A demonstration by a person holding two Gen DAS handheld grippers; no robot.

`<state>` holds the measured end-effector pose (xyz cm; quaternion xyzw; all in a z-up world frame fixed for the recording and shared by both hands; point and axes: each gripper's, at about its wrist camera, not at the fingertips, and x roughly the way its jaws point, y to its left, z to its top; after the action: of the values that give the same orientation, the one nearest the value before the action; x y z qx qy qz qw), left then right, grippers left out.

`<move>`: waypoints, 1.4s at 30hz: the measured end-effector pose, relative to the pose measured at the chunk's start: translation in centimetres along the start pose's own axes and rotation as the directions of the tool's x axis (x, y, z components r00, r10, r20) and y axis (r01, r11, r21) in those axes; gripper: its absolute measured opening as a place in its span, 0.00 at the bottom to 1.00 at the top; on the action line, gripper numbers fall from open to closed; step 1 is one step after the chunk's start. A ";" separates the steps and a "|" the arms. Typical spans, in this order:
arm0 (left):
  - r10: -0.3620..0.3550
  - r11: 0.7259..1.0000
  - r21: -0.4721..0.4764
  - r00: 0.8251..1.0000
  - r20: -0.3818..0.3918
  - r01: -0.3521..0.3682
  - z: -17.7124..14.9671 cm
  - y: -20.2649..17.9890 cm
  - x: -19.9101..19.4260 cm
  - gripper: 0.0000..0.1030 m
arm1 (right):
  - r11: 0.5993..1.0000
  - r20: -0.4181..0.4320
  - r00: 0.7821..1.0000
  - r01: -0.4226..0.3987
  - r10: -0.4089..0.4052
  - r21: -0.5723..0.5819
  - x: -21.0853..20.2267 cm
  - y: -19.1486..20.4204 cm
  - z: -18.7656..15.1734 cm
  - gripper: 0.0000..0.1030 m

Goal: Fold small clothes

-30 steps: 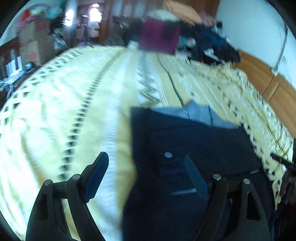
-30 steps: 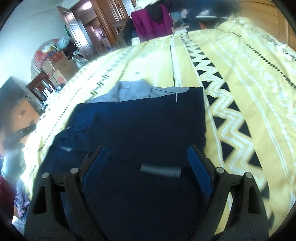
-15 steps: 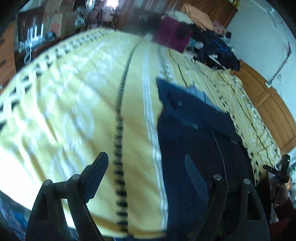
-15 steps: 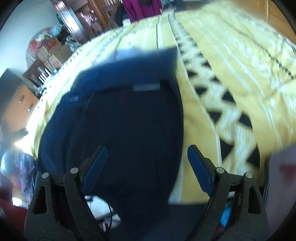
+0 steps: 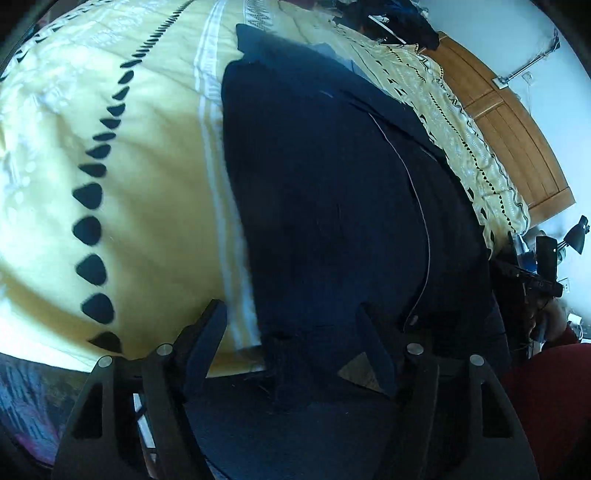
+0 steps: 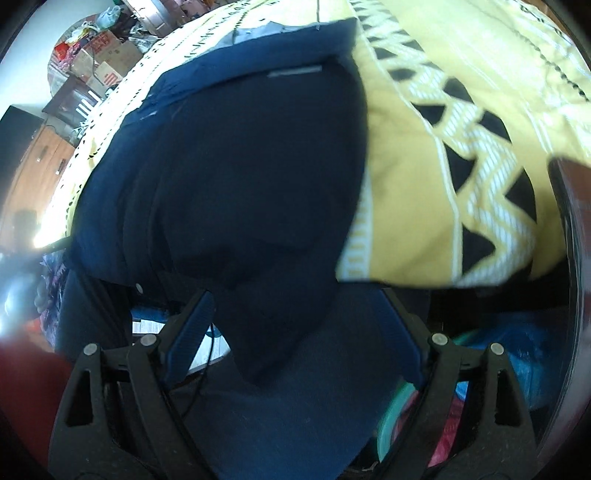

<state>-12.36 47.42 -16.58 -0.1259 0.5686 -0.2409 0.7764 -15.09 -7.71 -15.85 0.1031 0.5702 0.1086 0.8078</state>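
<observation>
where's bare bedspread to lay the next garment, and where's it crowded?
Free: the yellow bedspread left of the dark garment, out past the row of black triangles. Also the zigzag-patterned stretch right of the garment in the right wrist view. Crowded: the clothes pile at the far end, and the near edge, where the garment hangs over under both open tools.

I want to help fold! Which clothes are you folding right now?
Look at the big yellow bedspread with black triangles. Lying along it, hanging over the near edge, is the navy garment. It is the only dark blue thing there, with a grey collar at its far end.
</observation>
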 end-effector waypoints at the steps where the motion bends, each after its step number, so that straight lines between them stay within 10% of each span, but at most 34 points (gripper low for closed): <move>1: -0.001 1.000 -0.004 1.000 0.002 0.001 -0.1 -0.1 0.0 0.71 | 1.000 -0.004 1.000 0.002 -0.001 0.011 0.1 -0.4 -0.3 0.85; 19: 0.033 0.999 -0.020 0.998 -0.056 -0.034 -1.9 -0.3 0.0 0.68 | 0.989 -0.063 0.987 -0.146 0.146 0.011 3.0 1.3 -0.2 0.81; 23: 0.010 1.000 -0.009 0.997 -0.070 -0.010 -1.7 -0.4 1.0 0.46 | 0.991 -0.078 0.988 -0.133 0.130 -0.022 3.7 2.0 -0.5 0.78; 26: 0.016 1.000 0.009 0.997 -0.080 -0.015 -1.7 -0.8 1.7 0.24 | 0.993 -0.083 0.990 -0.120 0.117 -0.023 3.8 2.0 -0.4 0.07; 29: -0.058 0.997 -0.039 0.998 0.024 0.059 -0.8 -1.1 -0.2 0.10 | 0.979 0.040 0.978 -0.205 0.206 -0.010 0.9 2.1 0.5 0.06; 42: -0.295 0.943 -0.013 0.854 0.428 0.332 11.5 -2.7 -8.6 0.10 | 0.916 0.396 0.845 -0.401 0.360 0.023 -7.9 0.6 10.6 0.07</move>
<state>-4.16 48.65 -4.47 -0.2993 0.3699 -0.3065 0.8244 -7.71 -9.88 -5.05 0.2755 0.3738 0.2142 0.8593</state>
